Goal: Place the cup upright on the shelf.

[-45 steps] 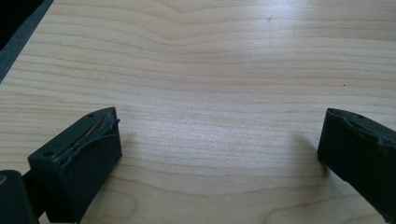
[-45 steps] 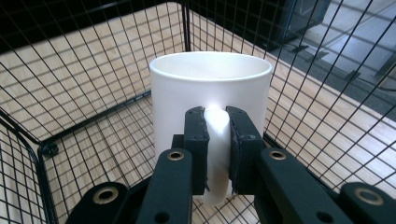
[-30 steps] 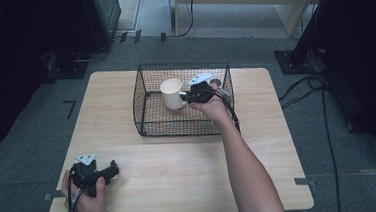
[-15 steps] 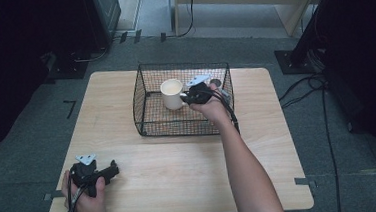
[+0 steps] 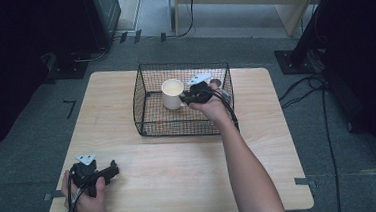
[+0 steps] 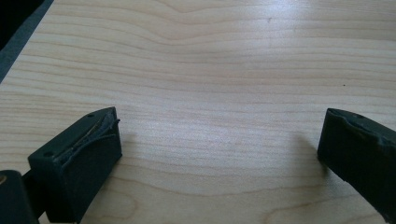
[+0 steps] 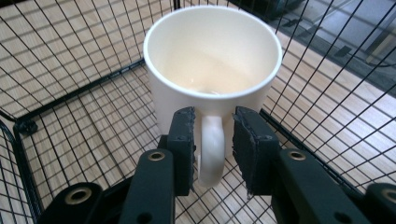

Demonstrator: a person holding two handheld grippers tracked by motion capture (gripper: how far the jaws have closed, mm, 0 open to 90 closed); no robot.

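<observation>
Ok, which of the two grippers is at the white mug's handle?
The right gripper, inside the black wire basket: its jaws flank the white ceramic mug handle. The left gripper rests open on bare wooden table.

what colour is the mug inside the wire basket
The glossy ceramic mug is cream white, inside and out; the right gripper view shows it best.

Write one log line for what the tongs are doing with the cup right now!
right tongs: either side of mug handle, small gaps | mug: upright in wire basket | left tongs: open over table, holding nothing

Even overhead light, table (image 5: 180,161) bright, surroundings dark; soft shadows; gripper views slightly soft.
</observation>
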